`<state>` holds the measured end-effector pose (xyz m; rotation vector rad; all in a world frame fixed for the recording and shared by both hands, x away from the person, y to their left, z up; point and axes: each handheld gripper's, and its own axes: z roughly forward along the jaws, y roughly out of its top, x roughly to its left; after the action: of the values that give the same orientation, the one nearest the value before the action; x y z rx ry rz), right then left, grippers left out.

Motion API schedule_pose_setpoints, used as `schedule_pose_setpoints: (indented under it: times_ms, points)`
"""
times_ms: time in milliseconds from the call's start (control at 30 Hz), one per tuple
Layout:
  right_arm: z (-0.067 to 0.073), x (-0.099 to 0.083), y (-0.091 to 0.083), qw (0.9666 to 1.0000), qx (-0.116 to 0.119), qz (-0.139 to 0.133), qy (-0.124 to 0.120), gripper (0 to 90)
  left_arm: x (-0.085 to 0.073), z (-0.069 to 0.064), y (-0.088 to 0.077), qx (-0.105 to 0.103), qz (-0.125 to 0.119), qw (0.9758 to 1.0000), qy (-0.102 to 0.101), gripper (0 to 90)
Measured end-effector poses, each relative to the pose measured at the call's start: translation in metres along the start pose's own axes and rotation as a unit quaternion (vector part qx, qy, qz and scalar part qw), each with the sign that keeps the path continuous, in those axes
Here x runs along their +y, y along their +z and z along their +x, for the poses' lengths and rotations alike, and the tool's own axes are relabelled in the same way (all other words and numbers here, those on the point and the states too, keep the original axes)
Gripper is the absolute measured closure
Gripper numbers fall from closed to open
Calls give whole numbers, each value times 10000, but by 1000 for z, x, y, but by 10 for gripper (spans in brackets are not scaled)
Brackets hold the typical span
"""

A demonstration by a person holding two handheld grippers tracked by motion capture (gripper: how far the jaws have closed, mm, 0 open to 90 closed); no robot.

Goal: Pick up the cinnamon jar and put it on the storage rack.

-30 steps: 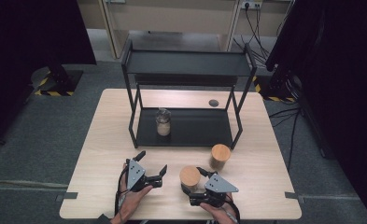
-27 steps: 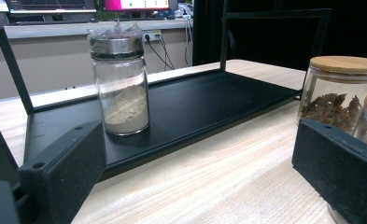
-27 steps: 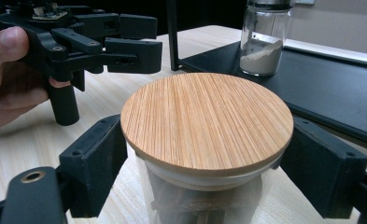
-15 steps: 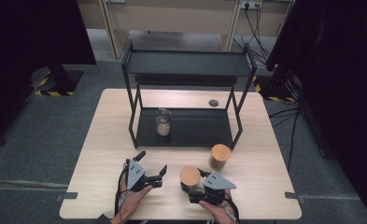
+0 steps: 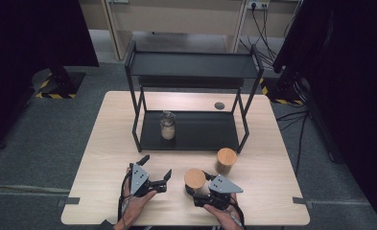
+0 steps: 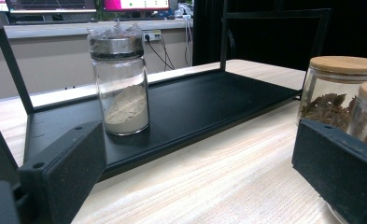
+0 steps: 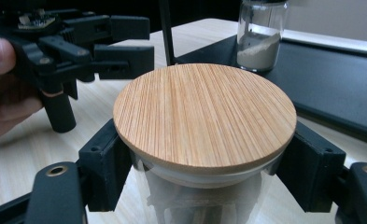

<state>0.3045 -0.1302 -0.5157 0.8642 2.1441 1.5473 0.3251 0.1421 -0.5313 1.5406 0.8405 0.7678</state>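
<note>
A glass jar with a round wooden lid [image 5: 194, 178] [image 7: 204, 114] stands near the table's front edge. My right gripper [image 5: 196, 188] [image 7: 204, 172] is shut on it just under the lid; its jaws have just been closing, with the jar between them. To its left my left gripper [image 5: 156, 167] [image 6: 195, 186] rests open on the table with nothing between its jaws, and it appears as well in the right gripper view [image 7: 120, 42]. A second wooden-lidded jar [image 5: 226, 160] [image 6: 340, 91] holding dark contents stands just behind and to the right.
A black two-level rack [image 5: 191, 72] stands across the table's middle. On its lower shelf sits a small glass jar of pale powder [image 5: 167, 125] [image 6: 120, 84] [image 7: 260, 32]. A small dark disc [image 5: 219, 105] lies behind the rack.
The right gripper's jaws have drawn in onto the wooden-lidded jar. Both hands stay where they were, and the jars have not shifted.
</note>
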Motion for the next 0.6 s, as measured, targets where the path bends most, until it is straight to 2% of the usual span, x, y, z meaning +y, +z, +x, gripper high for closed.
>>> schedule_pose_setpoints:
  times_ms: [333,600]
  points:
    - [-1,10,7,10000,-24,3,-17,260,0,0,0,-23,4,10000,8,25]
    - [-5,17,14,9999,-77,14,111,260,0,-1,0,-23,3,10000,24,23]
